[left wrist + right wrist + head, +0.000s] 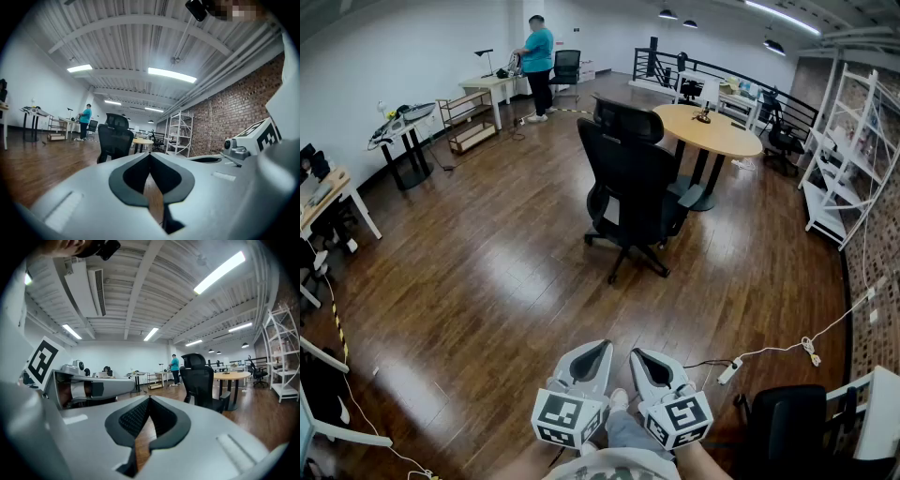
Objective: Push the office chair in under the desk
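Note:
A black high-backed office chair (628, 187) stands on the wood floor with its back toward me, just in front of a round wooden desk (708, 131). The chair also shows in the left gripper view (114, 138) and the right gripper view (199, 380), far beyond the jaws. My left gripper (602, 345) and right gripper (636, 354) are held side by side at the bottom of the head view, well short of the chair. Both are shut with nothing between the jaws (150, 153) (150, 398).
A person in a teal shirt (537, 66) stands at a far desk. White shelving (848, 159) lines the right wall. A power strip with its cable (729, 371) lies on the floor by another black chair (783, 427). Desks (403, 122) stand along the left wall.

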### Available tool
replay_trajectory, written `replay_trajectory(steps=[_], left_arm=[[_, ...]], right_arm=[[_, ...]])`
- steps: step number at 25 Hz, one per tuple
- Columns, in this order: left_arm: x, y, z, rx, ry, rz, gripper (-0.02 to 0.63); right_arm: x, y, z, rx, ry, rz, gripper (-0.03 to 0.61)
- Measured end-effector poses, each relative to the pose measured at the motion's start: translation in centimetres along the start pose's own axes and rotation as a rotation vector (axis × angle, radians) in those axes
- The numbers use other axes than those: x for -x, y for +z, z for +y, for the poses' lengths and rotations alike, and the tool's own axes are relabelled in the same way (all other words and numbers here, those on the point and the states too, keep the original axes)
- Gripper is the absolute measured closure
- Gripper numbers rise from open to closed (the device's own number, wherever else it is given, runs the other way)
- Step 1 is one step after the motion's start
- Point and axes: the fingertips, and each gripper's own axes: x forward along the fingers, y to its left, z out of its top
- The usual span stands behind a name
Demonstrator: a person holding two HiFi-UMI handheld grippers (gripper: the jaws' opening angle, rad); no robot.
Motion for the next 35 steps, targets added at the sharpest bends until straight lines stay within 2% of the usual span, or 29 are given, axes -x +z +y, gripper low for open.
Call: replay_trajectory(steps=[9, 22, 29, 35], left_arm=[[-8.3, 2.5, 3.3, -0.031, -0.002, 0.001, 0.601], [-20.9, 4.6, 6.9, -0.024, 0.022, 0.036, 0.601], [-24.9, 6.9, 8.8, -0.071, 0.085, 0.0, 0.601], [-26.9, 8.0, 9.8, -0.078, 0.081, -0.026, 0.601]], right_arm=[[-7.2, 4.0, -6.1, 0.014, 0.011, -0.063, 0.578], [-14.9, 6.3, -15.8, -0.004, 0.051, -0.059, 0.578], [-17.9, 7.4, -18.9, 0.02, 0.102, -0.065, 0.578], [-19.7, 7.7, -20.8, 0.005, 0.095, -0.072, 0.578]])
